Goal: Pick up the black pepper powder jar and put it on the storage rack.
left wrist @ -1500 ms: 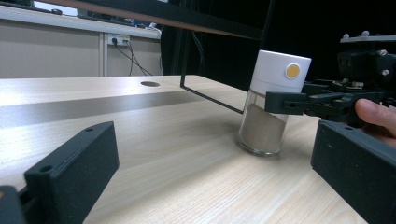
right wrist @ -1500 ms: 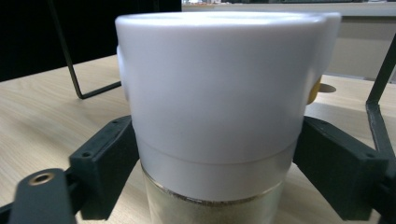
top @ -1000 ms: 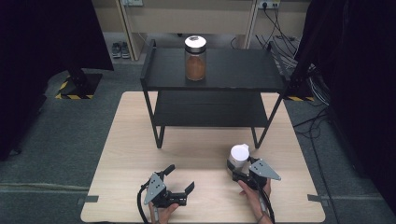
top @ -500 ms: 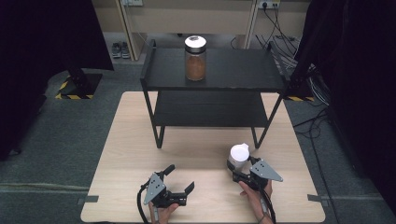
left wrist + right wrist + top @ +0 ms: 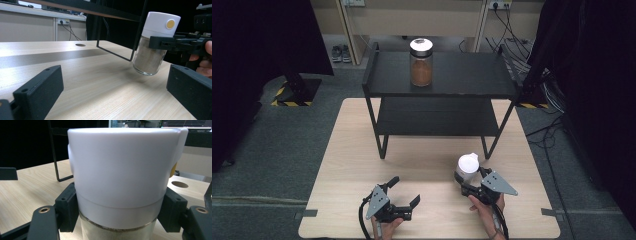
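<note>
A glass jar (image 5: pixel 467 166) with a tall white lid and pale powder inside is clamped between the jaws of my right gripper (image 5: pixel 466 180) at the front right of the table. In the left gripper view the jar (image 5: pixel 153 47) leans to one side, its base just above the wood, with the right gripper (image 5: pixel 172 42) shut just below the lid. Up close, the white lid (image 5: pixel 122 167) sits between two black pads (image 5: pixel 67 207). My left gripper (image 5: pixel 405 192) rests at the front left, open with nothing between its fingers (image 5: pixel 37 92).
A black two-tier shelf (image 5: pixel 472 75) stands across the back half of the table. A second jar (image 5: pixel 421 62) with brown contents and a white lid stands on its top tier. Bare wood (image 5: pixel 422 162) lies between the shelf legs and the grippers.
</note>
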Tool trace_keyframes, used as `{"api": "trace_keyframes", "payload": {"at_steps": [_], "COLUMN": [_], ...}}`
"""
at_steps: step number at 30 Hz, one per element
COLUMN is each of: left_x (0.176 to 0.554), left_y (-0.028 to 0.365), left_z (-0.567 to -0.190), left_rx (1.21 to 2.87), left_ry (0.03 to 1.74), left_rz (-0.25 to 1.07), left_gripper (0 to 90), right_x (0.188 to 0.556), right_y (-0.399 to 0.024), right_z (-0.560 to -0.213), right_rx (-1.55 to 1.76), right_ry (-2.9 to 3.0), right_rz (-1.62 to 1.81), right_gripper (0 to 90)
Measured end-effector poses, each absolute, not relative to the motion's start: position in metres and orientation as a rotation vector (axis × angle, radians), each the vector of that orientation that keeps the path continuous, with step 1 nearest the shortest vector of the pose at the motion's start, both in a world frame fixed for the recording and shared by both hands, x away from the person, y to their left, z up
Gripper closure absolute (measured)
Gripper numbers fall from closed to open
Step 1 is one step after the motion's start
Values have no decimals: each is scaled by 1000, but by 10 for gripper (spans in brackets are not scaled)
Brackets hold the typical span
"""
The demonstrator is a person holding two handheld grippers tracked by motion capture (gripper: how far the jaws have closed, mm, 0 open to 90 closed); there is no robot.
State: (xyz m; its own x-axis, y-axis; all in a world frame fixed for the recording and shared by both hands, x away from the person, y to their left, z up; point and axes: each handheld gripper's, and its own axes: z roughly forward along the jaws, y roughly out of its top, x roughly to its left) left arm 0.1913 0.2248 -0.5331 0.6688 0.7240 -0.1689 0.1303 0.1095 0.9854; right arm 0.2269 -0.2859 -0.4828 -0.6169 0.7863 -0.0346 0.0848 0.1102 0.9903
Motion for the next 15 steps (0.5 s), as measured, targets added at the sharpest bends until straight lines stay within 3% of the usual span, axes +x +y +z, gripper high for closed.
{"api": "trace_keyframes", "payload": {"at_steps": [15], "left_x": [191], "left_y": [225], "left_z": [-533], "left_rx": [1421], "left_ry": [768], "left_rz": [506], "left_gripper": [5], "right_x": [225], "right_y": [-290], "right_z": [-475], "right_rx": [817], "right_ry": [1806], "right_rz": [1584], "right_gripper": [307]}}
